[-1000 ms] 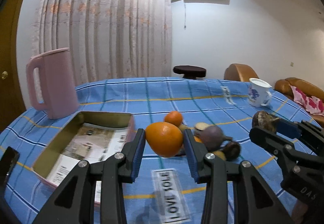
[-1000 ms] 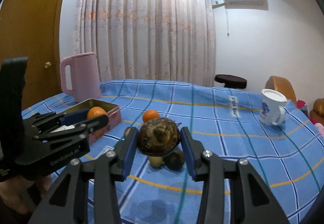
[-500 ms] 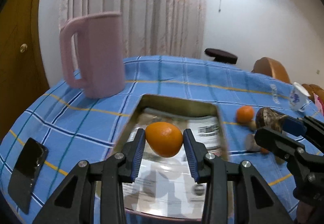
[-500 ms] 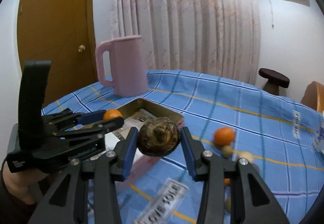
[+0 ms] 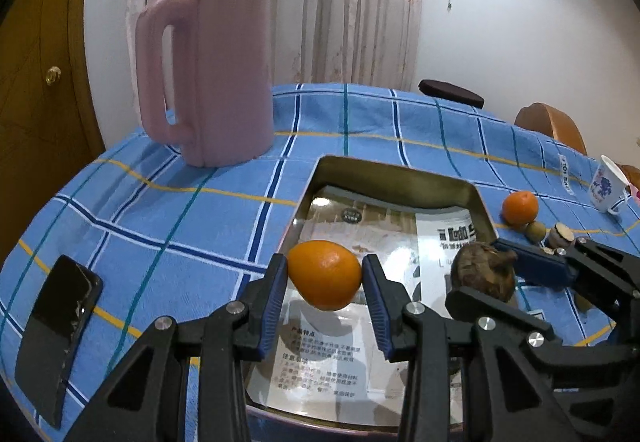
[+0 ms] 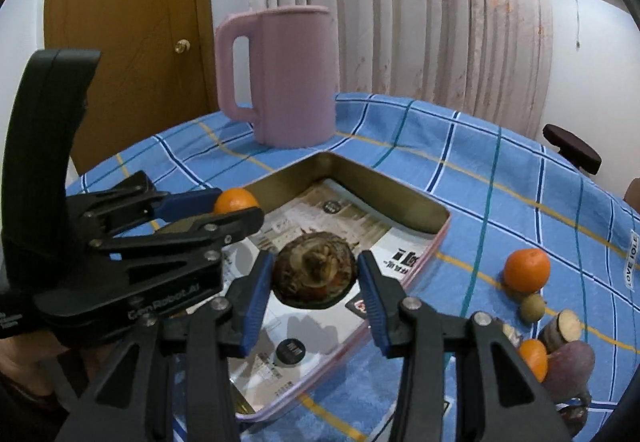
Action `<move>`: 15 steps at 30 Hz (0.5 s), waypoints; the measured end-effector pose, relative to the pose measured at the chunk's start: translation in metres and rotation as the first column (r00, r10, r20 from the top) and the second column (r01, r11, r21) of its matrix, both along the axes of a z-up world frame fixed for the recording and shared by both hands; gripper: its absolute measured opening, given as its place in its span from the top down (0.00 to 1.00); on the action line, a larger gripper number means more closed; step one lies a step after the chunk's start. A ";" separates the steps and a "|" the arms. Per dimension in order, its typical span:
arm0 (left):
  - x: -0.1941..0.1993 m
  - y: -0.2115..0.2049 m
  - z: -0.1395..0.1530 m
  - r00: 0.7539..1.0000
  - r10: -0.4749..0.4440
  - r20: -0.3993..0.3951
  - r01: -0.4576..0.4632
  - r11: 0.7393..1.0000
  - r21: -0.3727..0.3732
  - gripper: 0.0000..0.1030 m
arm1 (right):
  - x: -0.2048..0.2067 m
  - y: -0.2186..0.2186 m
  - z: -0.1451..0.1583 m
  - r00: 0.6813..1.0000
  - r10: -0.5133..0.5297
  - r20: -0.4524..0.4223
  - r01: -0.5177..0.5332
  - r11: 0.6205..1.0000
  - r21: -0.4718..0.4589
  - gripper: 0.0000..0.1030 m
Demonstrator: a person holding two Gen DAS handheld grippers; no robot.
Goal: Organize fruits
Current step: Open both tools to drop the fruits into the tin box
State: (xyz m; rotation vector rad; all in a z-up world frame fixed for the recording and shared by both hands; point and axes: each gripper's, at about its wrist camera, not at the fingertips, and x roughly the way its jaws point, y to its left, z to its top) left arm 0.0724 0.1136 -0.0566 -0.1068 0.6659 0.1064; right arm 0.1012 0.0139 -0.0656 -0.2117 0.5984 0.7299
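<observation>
While over the tin [image 5: 400,174], left gripper [image 5: 325,282] clamps orange [image 5: 324,274], right gripper [image 6: 314,278] clamps brown fruit [image 6: 314,270].

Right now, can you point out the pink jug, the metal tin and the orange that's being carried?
pink jug [image 5: 232,82], left wrist view, middle of its body.
metal tin [image 6: 384,198], right wrist view, inner far wall.
orange [image 5: 324,274], left wrist view, middle of its peel.
</observation>
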 end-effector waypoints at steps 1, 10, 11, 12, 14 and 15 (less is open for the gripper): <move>-0.001 0.000 0.000 1.000 0.003 0.002 -0.003 1.000 0.004 0.60 | 0.001 0.000 -0.001 1.000 0.002 -0.006 -0.002 1.000 -0.002 0.55; -0.022 -0.016 0.011 0.998 0.033 0.059 -0.035 0.998 0.042 0.42 | -0.020 -0.051 0.016 0.995 -0.071 0.070 0.066 0.995 0.078 0.24; -0.024 -0.021 0.013 0.997 0.028 0.067 -0.031 0.999 0.045 0.40 | -0.024 -0.061 0.019 0.992 -0.090 0.093 0.083 0.993 0.079 0.24; -0.026 -0.028 0.015 0.997 0.018 0.076 -0.021 0.999 0.044 0.40 | -0.029 -0.074 0.022 0.988 -0.111 0.107 0.103 0.991 0.084 0.24; -0.028 -0.041 0.019 0.996 -0.012 0.089 0.009 0.999 0.040 0.40 | -0.034 -0.097 0.025 0.978 -0.165 0.129 0.154 0.984 0.091 0.24; -0.027 -0.049 0.020 0.995 -0.030 0.094 0.026 0.999 0.036 0.40 | -0.036 -0.112 0.026 0.968 -0.206 0.143 0.195 0.977 0.090 0.24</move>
